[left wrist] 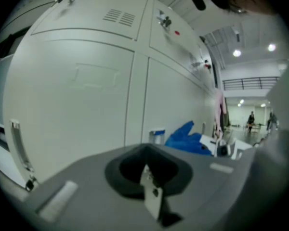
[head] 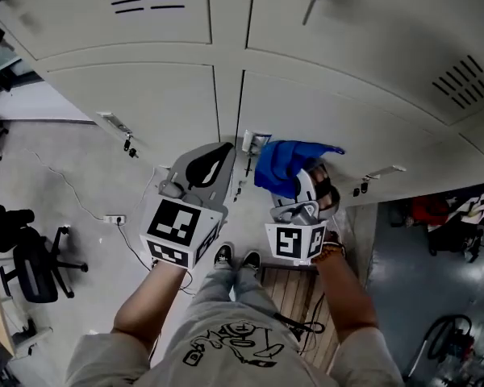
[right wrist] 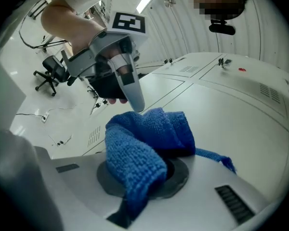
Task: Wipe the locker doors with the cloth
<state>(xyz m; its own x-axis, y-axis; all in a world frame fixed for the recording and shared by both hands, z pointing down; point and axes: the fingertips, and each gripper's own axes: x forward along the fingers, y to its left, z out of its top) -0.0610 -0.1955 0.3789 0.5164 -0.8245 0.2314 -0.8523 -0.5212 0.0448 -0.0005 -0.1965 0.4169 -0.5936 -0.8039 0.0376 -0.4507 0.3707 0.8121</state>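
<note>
Pale grey locker doors (head: 145, 103) fill the upper half of the head view and stand close ahead in the left gripper view (left wrist: 77, 95). A blue knitted cloth (head: 284, 165) is bunched in my right gripper (head: 302, 185), which is shut on it and holds it close to the lower door (head: 347, 127). In the right gripper view the cloth (right wrist: 144, 143) spills over the jaws and hides them. My left gripper (head: 223, 153) is shut and holds nothing, just left of the cloth and near the seam between two doors. The cloth (left wrist: 185, 137) also shows at the right of the left gripper view.
Door latches with small padlocks (head: 117, 126) (head: 383, 172) stick out from the lockers. On the floor are a black office chair (head: 32, 264), a cable with a power strip (head: 113, 218), a wooden pallet (head: 294, 293) and the person's shoes (head: 235, 258).
</note>
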